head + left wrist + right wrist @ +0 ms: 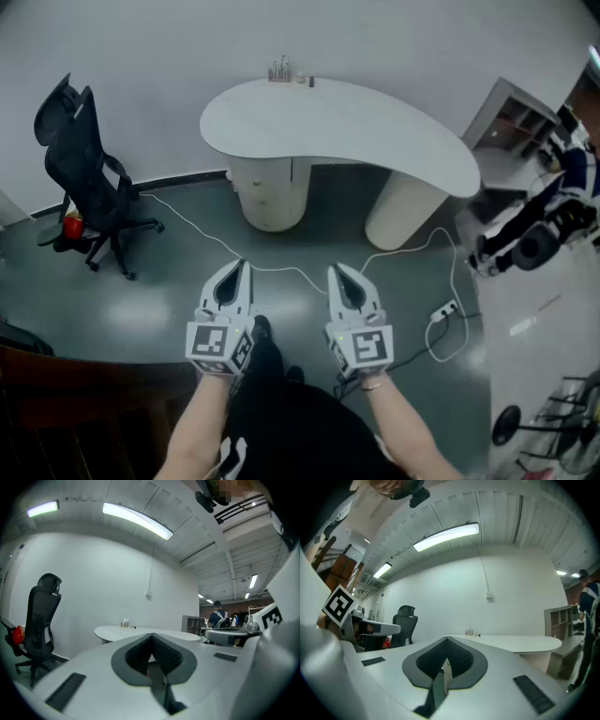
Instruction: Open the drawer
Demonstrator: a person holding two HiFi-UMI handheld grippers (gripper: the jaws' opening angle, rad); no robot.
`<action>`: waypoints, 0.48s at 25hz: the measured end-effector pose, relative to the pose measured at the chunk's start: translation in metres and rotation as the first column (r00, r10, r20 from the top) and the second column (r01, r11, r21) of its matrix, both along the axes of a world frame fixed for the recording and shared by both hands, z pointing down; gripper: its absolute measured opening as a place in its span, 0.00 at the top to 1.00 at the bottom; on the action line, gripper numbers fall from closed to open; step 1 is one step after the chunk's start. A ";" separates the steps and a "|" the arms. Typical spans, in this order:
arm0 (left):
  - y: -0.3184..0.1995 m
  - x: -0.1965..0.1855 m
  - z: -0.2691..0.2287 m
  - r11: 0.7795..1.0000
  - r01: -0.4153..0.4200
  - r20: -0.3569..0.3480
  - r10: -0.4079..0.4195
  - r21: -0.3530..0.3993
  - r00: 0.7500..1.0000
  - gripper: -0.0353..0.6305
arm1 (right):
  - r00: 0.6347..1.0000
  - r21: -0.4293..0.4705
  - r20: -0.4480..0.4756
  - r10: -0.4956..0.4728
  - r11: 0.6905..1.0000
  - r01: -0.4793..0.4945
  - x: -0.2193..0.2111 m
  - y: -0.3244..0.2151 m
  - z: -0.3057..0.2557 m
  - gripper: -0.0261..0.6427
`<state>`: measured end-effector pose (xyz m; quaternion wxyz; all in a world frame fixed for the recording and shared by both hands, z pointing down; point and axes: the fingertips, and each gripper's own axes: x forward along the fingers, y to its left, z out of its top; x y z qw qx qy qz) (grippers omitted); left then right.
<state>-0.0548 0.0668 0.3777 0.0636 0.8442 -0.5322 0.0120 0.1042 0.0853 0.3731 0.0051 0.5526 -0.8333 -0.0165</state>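
Left claw [241, 267] and right claw [334, 270] are both pressed together and empty, side by side over the floor [178, 281] in head view. Drawer [266, 184] sits closed in the pedestal under the white desk [347, 131], well apart ahead. Left gripper view: jaws together, office chair [40, 620] at left. Right gripper view: jaws together, desk beyond.

open floor [169, 281] before the desk [337, 122]; a cable [281, 270] crosses it, chair [84, 178] seemingly well left.
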 end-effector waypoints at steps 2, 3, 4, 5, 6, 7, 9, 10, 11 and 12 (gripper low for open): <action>-0.002 0.001 0.001 1.000 -0.001 -0.001 0.001 -0.001 1.000 0.94 | 1.000 -0.003 0.006 0.000 1.000 0.000 0.000 -0.001 0.001 0.96; -0.002 0.001 0.001 1.000 -0.002 -0.002 0.002 -0.001 1.000 0.94 | 1.000 -0.004 0.009 -0.001 1.000 0.001 0.000 -0.001 0.001 0.96; -0.003 0.002 0.001 1.000 -0.003 -0.002 0.003 -0.001 1.000 0.94 | 1.000 -0.004 0.011 -0.004 1.000 0.004 0.000 -0.001 0.001 0.96; -0.003 0.003 0.002 1.000 -0.002 -0.003 0.002 -0.003 1.000 0.94 | 1.000 -0.004 0.013 -0.009 1.000 0.009 0.000 -0.001 0.002 0.96; -0.003 0.004 0.002 1.000 -0.003 -0.004 0.003 -0.007 1.000 0.94 | 1.000 -0.002 0.015 -0.014 1.000 0.014 0.000 -0.001 0.002 0.96; -0.004 0.005 0.002 1.000 -0.005 -0.004 0.005 -0.010 1.000 0.94 | 1.000 -0.001 0.018 -0.018 1.000 0.018 -0.001 0.000 0.001 0.96; -0.004 0.007 0.003 1.000 -0.010 -0.004 0.010 -0.014 1.000 0.94 | 1.000 0.000 0.023 -0.021 1.000 0.021 -0.002 0.001 0.001 0.96; -0.004 0.008 0.003 1.000 -0.012 -0.004 0.012 -0.015 1.000 0.94 | 1.000 0.001 0.025 -0.019 1.000 0.019 -0.002 0.001 0.001 0.96; -0.004 0.009 0.004 1.000 -0.013 -0.004 0.013 -0.016 1.000 0.94 | 1.000 0.001 0.027 -0.015 1.000 0.015 -0.001 0.001 0.001 0.96; -0.004 0.010 0.004 1.000 -0.014 -0.004 0.014 -0.016 1.000 0.94 | 1.000 0.002 0.027 -0.011 1.000 0.011 -0.001 0.000 0.001 0.96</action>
